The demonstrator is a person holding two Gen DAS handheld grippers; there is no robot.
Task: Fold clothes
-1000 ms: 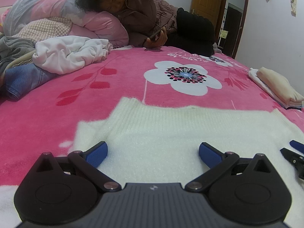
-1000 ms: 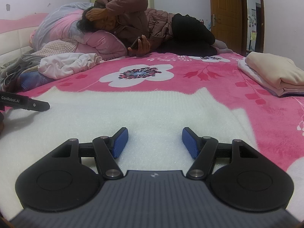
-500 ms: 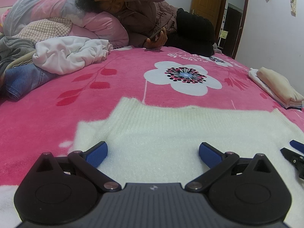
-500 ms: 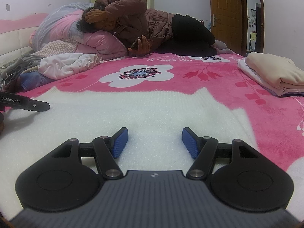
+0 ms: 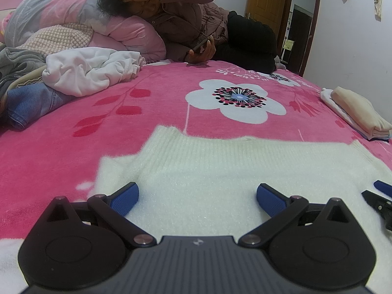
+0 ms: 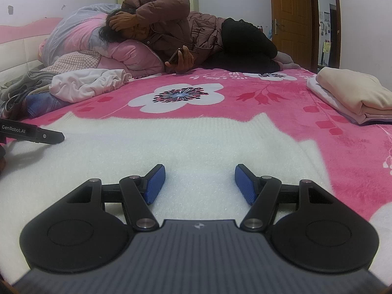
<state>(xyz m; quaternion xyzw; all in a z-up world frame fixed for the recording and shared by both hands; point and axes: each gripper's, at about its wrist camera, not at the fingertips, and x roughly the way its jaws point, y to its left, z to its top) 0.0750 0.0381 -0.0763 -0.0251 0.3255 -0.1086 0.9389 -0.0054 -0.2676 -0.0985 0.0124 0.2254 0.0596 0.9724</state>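
Observation:
A white knitted sweater lies spread flat on the pink flowered blanket. My left gripper hovers just over its near left part, wide open, nothing between the blue pads. My right gripper stands open above the sweater's near right part, also with nothing between its pads. The right gripper's tip shows at the right edge of the left wrist view. One finger of the left gripper shows at the left of the right wrist view.
A heap of unfolded clothes, white top and jeans, lies at the left. Folded cream garments are stacked at the right. A person lies across the far end on pink pillows, phone in hand.
Neither gripper has moved. Only the lying person's raised hand has shifted a little on the head.

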